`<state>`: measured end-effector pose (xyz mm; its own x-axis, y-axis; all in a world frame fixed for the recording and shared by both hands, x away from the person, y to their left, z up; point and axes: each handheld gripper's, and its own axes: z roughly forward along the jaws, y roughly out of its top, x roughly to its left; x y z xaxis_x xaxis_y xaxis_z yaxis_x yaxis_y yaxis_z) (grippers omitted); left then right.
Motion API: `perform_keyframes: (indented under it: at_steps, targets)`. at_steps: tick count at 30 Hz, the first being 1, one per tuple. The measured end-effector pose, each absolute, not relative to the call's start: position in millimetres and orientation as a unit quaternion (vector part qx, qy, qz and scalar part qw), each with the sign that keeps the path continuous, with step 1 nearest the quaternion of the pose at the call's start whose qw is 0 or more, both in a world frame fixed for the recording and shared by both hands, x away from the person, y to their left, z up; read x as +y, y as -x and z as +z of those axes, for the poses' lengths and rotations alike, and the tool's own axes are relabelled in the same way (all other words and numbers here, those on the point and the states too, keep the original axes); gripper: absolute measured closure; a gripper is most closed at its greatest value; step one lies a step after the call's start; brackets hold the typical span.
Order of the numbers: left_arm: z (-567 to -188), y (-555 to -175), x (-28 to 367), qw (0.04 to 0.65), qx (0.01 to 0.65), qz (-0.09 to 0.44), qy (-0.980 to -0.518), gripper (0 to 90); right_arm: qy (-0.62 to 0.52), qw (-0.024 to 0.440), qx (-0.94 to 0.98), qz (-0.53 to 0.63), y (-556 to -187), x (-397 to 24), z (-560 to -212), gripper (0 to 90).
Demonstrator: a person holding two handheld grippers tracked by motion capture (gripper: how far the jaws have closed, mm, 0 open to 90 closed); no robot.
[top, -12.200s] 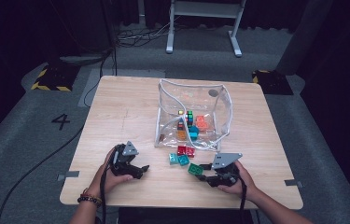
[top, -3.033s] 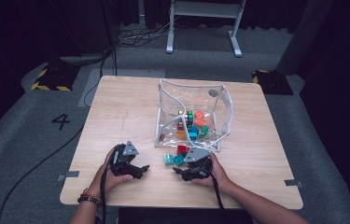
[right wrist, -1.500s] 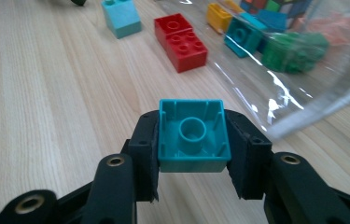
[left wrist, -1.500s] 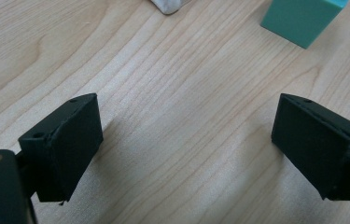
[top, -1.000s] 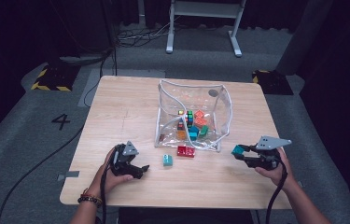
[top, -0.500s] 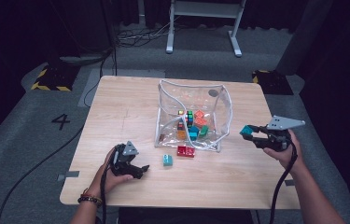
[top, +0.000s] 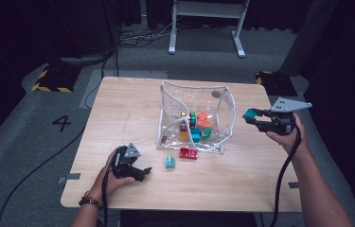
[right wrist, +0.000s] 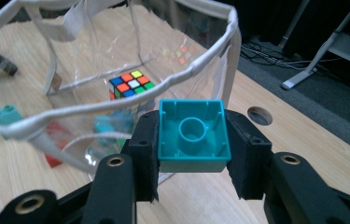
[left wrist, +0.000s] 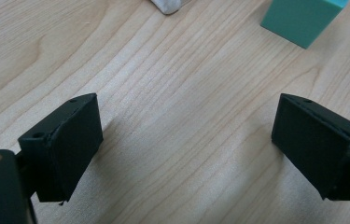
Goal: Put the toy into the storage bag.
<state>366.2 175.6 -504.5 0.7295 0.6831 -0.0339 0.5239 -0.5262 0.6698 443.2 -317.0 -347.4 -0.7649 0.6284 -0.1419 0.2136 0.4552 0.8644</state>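
While the right tongs grip a teal block between their pads, hollow underside facing the camera, they hang above the surface just beside the right wall of the clear bag, near its white-corded rim. Inside the bag lie a colourful puzzle cube and several bright blocks. Resting on the wood at the near left, the left tongs stand open and empty, with a second teal block and a red block lying nearby, outside the bag.

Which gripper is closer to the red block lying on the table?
Left. The left gripper sits on the table just beside the red block; the right gripper is raised beyond the clear bag.
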Motion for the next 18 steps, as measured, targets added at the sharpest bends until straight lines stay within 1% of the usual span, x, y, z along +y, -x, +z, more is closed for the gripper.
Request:
perform_keyframes:
  at_steps: [18]
  targets:
    - [-504.5,-366.2,175.6,0.34,0.349,0.117,-0.866,8.9,-0.246,0.234,0.819,0.462,-461.9,-291.9,-316.4,59.1]
